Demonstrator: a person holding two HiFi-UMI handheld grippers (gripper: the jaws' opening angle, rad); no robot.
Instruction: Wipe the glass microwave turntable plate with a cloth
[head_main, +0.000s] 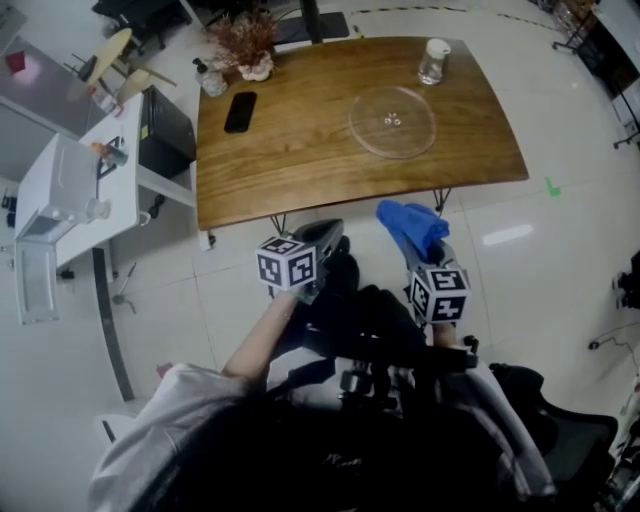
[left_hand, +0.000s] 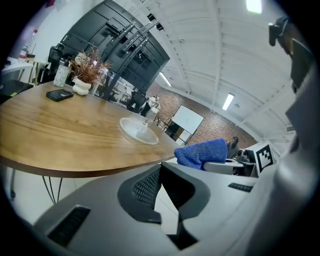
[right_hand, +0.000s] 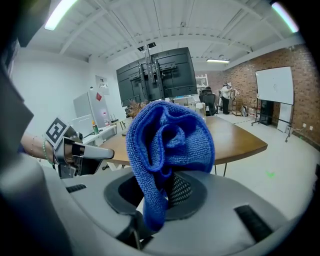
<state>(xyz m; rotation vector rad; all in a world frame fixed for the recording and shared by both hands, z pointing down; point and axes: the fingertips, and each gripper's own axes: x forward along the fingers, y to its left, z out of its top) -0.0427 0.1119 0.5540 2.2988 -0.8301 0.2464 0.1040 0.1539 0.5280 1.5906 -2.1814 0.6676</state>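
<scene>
The glass turntable plate (head_main: 392, 121) lies flat on the right half of the wooden worktop (head_main: 300, 150), towards its far side. Bare wood surrounds it, so a cloth can likely sweep over it without catching anything. The closest thing is a glass jar (head_main: 434, 62) just beyond it, apart from its rim. A black phone (head_main: 240, 111) and a vase of dried flowers (head_main: 245, 45) sit well off to the far left.

Both grippers hang short of the worktop's near edge, over the tiled floor (head_main: 520, 260). The right gripper (right_hand: 166, 189) has its jaws clamped on the lower part of a blue cloth (right_hand: 167, 140). The rest bunches loosely above and ahead of the jaws, a soft wad that would reach the glass first. The left gripper (left_hand: 161, 170) has its jaws together with nothing between them. It is probably free to steady the plate, which may slide on smooth wood. No wiping has begun, since the cloth is well apart from the plate.
</scene>
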